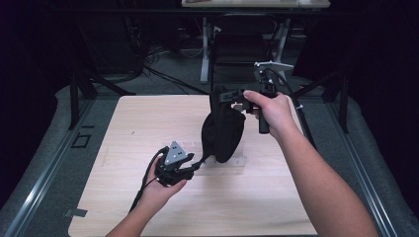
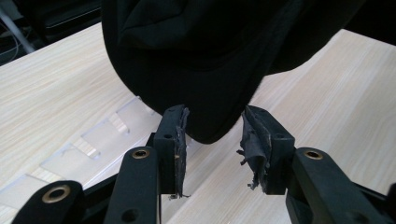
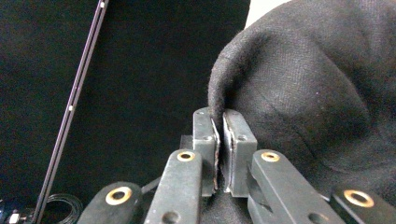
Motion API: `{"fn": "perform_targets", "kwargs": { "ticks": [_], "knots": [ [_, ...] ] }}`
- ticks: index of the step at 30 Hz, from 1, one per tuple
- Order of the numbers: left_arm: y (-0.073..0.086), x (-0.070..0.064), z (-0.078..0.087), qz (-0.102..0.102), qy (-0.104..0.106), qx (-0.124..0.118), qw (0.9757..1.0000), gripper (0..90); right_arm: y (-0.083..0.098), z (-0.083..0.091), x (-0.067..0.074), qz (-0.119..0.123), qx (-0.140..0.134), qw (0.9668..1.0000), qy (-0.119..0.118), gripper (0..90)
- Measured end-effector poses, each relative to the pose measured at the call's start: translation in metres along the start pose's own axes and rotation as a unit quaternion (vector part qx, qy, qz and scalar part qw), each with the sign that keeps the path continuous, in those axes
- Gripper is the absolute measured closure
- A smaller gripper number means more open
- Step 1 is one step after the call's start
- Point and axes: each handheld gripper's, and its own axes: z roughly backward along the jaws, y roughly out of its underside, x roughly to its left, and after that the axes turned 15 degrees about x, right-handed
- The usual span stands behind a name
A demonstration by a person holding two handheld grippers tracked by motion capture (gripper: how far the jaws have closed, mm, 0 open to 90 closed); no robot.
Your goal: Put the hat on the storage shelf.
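High view, black cloth hanging limp, right gripper jaws pinching its edge, left gripper jaws apart.

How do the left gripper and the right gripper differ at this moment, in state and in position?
The left gripper is open, its fingers apart around the low tip of the black cloth; the right gripper is shut on the cloth's upper edge. The left one sits low near the wooden table; the right one is raised, with the cloth hanging from it. Both are hand-held, with black fingers.

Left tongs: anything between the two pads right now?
Yes. In the left gripper view the hanging black cloth's lowest tip dips between the open left tongs, apparently untouched by either pad.
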Motion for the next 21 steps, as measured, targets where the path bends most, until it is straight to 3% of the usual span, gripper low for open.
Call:
{"fn": "perform_targets", "kwargs": {
  "ticks": [9, 15, 21],
  "knots": [
    [-0.009, -0.008, -0.003, -0.013, 0.004, -0.005, 0.9999, 65.8, 0.000, -0.007, 0.003, 0.003, 0.009, 0.9999, -0.010, 83.9],
    [-0.011, -0.013, -0.006, -0.029, -0.018, -0.003, 0.9994, 78.9, 0.000, -0.011, 0.006, 0.007, 0.015, 0.9998, -0.010, 83.1],
    [-0.010, -0.012, -0.005, -0.030, -0.026, 0.001, 0.9992, 81.8, 0.002, -0.007, 0.008, 0.012, 0.003, 0.9999, -0.009, 78.0]
  ]
}}
